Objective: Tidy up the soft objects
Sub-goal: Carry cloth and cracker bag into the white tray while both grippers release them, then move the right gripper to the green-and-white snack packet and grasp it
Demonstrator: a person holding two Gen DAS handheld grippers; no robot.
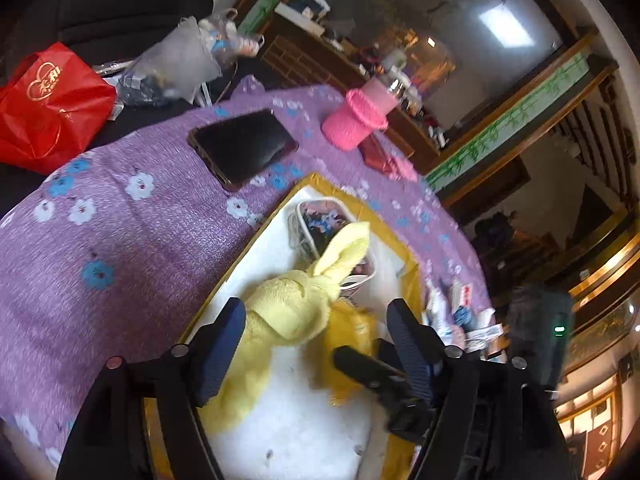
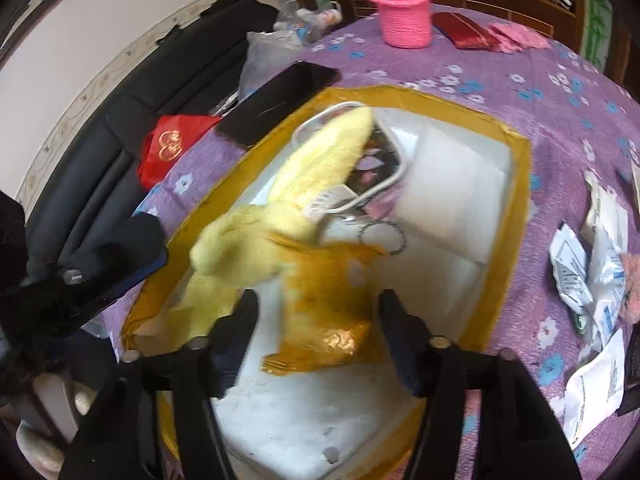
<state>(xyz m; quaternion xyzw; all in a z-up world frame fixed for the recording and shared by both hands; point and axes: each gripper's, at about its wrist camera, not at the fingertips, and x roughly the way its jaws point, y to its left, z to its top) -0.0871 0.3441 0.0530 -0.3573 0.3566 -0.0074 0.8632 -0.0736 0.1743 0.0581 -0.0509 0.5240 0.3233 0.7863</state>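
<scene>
A yellow towel [image 1: 288, 308] lies inside a white foam box [image 1: 304, 420] with yellow-taped rims on the purple flowered table. Its far end drapes over a small clear container [image 1: 320, 220]. My left gripper [image 1: 316, 320] is open, its fingers either side of the towel's near part. My right gripper [image 2: 316, 312] is open too, just behind the towel [image 2: 280, 216] and an orange-gold piece [image 2: 332, 292] beside it. In the right wrist view the left gripper's finger [image 2: 120, 256] shows at the box's left rim. The towel is blurred there.
A black phone [image 1: 244, 148], a pink knitted basket [image 1: 356, 120], a red pouch [image 2: 464, 30] and a red bag [image 1: 48, 108] sit on the purple cloth [image 1: 120, 248]. White packets [image 2: 592, 272] lie right of the box. A black sofa [image 2: 132, 112] is beyond the table.
</scene>
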